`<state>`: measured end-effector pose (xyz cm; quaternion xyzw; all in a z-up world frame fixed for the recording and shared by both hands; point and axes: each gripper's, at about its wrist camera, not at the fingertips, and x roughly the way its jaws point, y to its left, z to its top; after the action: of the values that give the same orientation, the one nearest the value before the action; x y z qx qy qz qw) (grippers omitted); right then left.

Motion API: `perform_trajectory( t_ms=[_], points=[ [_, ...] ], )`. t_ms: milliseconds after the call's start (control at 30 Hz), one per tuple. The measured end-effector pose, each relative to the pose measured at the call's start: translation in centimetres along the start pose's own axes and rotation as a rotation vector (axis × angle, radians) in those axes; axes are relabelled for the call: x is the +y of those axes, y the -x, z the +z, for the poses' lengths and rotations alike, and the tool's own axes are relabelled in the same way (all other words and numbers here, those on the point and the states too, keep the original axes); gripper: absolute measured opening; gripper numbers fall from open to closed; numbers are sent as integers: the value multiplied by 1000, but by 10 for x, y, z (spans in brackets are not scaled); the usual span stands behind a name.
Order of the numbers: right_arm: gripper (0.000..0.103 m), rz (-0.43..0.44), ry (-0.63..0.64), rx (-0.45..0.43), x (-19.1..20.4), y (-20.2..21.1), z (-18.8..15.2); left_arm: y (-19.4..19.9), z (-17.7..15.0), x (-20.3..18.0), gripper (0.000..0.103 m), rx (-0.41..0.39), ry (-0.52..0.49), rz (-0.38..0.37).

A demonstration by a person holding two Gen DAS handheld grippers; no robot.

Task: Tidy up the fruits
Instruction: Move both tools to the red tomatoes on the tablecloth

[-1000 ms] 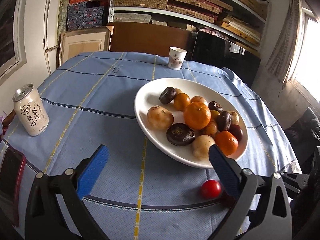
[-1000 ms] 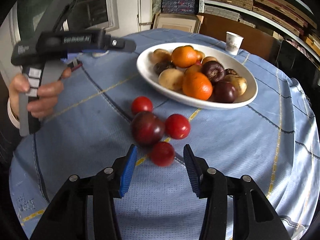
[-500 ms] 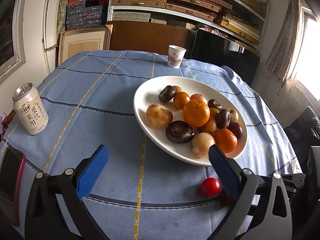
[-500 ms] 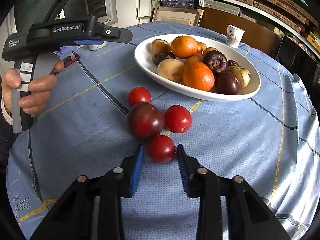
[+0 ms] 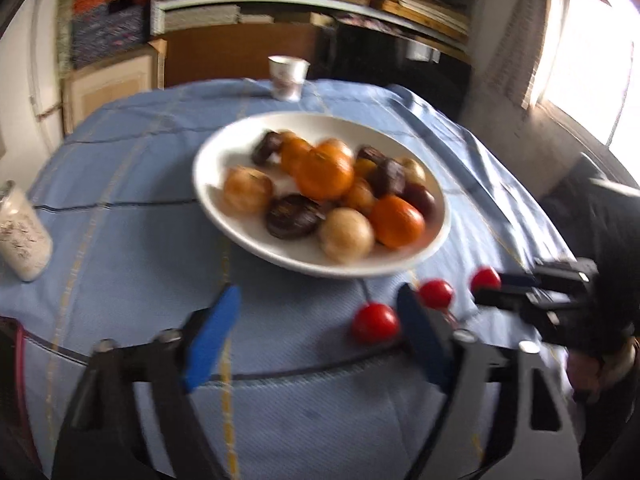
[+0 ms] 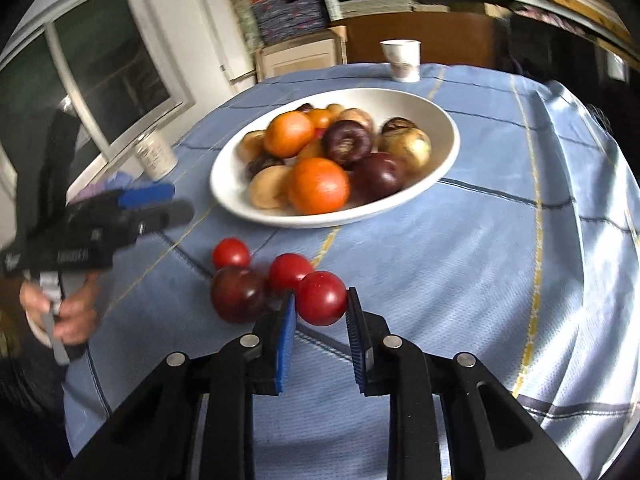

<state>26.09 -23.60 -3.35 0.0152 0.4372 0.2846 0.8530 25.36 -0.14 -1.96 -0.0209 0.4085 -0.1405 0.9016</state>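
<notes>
Since a moment ago the right gripper (image 6: 321, 309) has closed its jaws on the near red tomato (image 6: 321, 298) and raised it just off the bench (image 6: 460, 248), beside the dark plum (image 6: 238, 294). The smooth round skin could slip or bruise under a hard squeeze on the way to the white bowl (image 6: 448, 152). The left gripper (image 5: 316, 332) hovers with jaws apart, empty.
</notes>
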Motion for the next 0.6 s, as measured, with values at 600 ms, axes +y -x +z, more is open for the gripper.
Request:
perform_trajectory(
  t_ms=[600],
  points=[
    [27,-1,3,9,7,-2,-1,-27,-4,-11,47,80,-35,-58]
  ],
)
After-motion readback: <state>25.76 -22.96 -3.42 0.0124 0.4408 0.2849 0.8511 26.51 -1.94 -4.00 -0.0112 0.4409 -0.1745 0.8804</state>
